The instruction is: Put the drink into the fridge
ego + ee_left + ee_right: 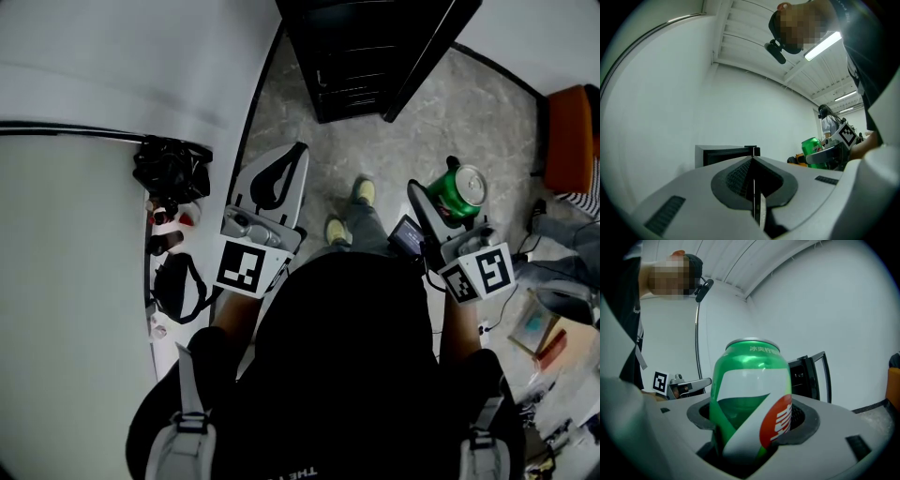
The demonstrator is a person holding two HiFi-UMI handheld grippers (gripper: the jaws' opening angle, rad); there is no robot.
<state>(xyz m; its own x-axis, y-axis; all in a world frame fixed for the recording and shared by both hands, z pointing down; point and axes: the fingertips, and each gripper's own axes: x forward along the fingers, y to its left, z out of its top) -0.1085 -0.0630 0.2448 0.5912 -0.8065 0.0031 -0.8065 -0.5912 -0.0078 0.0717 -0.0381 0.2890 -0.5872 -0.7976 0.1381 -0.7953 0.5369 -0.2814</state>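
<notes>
Grey marbled floor (pixel 375 122), white walls, and the black fridge (pixel 361 56) with its door open, though it's cut off at the top edge and too dark inside to read. Right gripper (pixel 439 208) is clamped round the green soda can (pixel 750 399), well apart from the fridge. Left gripper (pixel 753 164) has its jaws pressed together, nothing between them.

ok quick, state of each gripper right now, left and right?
Left gripper: closed, empty.
Right gripper: closed on the green can, held upright.
</notes>
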